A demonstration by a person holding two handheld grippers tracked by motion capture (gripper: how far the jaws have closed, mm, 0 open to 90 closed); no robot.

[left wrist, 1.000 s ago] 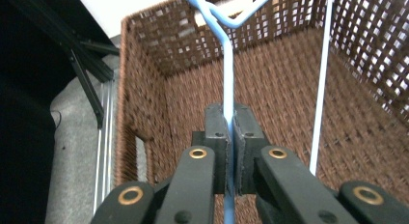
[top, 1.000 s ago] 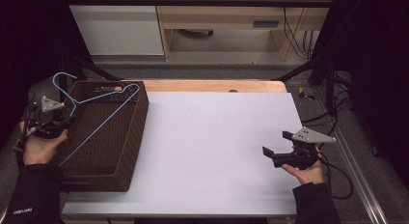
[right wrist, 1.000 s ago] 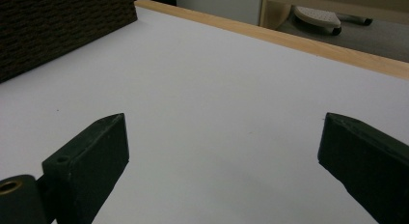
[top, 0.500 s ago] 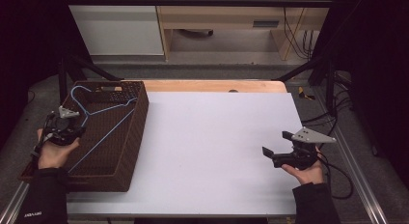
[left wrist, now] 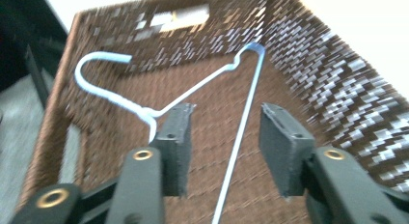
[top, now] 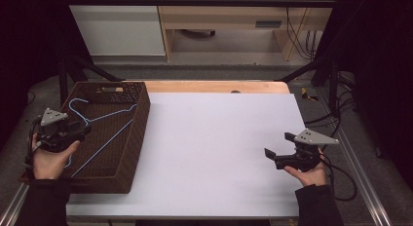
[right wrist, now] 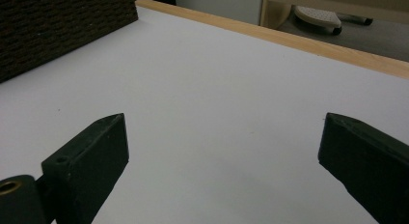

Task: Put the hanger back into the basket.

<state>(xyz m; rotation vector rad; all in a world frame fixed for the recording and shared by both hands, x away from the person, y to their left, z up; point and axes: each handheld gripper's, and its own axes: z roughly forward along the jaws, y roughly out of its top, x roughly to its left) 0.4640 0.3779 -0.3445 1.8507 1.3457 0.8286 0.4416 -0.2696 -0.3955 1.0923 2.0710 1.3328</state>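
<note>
A: Hanger (top: 100, 133) status: it is seen lying inside the wicker basket (top: 139, 133), hook toward the far left corner, one wire arm run diagonally across the basket floor. Placement is judged done.

B: Left tongs (left wrist: 224, 137)?

A: Jaws have just been opening. In the left gripper view one wire of the hanger passes between the pads, but no pad is pressed on it, so it is read as released. The left tongs are held over the basket's near left part in the high view (top: 63, 133).

B: Right side?

A: Right tongs (top: 280, 155) are held wide open above the bare white tabletop (top: 214, 143), well apart from the basket. Nothing is gripped; nothing lies between the jaws in the right gripper view (right wrist: 222, 147).

B: Remaining work?

A: Little, by judgement. The left tongs are yet to be drawn clear of the wire and out of the basket. No other loose item is seen on the tabletop, so no further pick can be inferred. Whether the hanger sits fully flat cannot be told; the left gripper view is blurred.
</note>
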